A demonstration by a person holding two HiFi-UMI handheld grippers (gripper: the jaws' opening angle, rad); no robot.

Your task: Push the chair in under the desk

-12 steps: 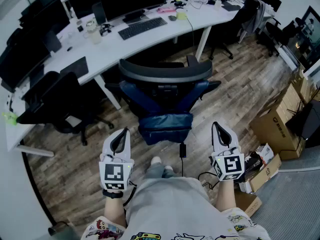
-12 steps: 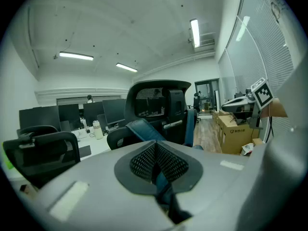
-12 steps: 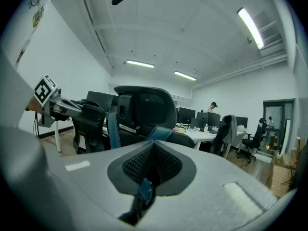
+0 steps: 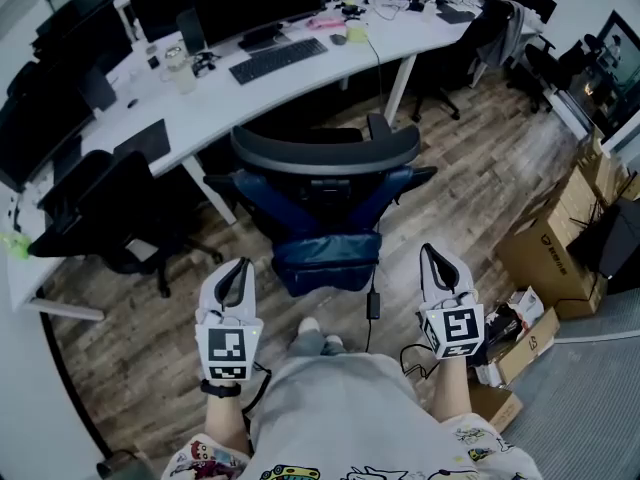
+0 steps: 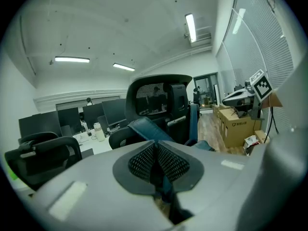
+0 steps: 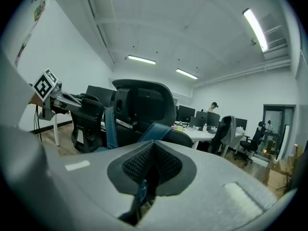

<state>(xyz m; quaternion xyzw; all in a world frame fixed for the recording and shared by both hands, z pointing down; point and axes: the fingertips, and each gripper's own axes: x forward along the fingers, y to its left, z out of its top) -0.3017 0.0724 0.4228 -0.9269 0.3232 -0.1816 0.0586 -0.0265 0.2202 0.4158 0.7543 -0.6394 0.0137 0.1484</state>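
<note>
The office chair (image 4: 322, 203) stands on the wood floor with its back to me. It has a black headrest, a blue backrest and a blue cushion hanging behind. Its seat reaches toward the curved white desk (image 4: 230, 93). My left gripper (image 4: 237, 270) is shut and empty, held short of the chair's back on its left. My right gripper (image 4: 438, 258) is shut and empty too, short of the chair on its right. Neither touches the chair. The left gripper view looks past shut jaws (image 5: 156, 161) at the chair (image 5: 159, 100). The right gripper view shows its shut jaws (image 6: 150, 165) and the chair (image 6: 144, 105).
A second black chair (image 4: 110, 213) sits at the desk on the left. Cardboard boxes (image 4: 548, 253) and clutter line the right side. A white desk leg (image 4: 395, 88) stands beyond the chair. A cable (image 4: 372, 308) lies on the floor by my feet. A keyboard (image 4: 278, 60) and monitors are on the desk.
The head view has shifted very slightly. Both grippers stay shut and hold the same places behind the chair, which has not visibly moved.
</note>
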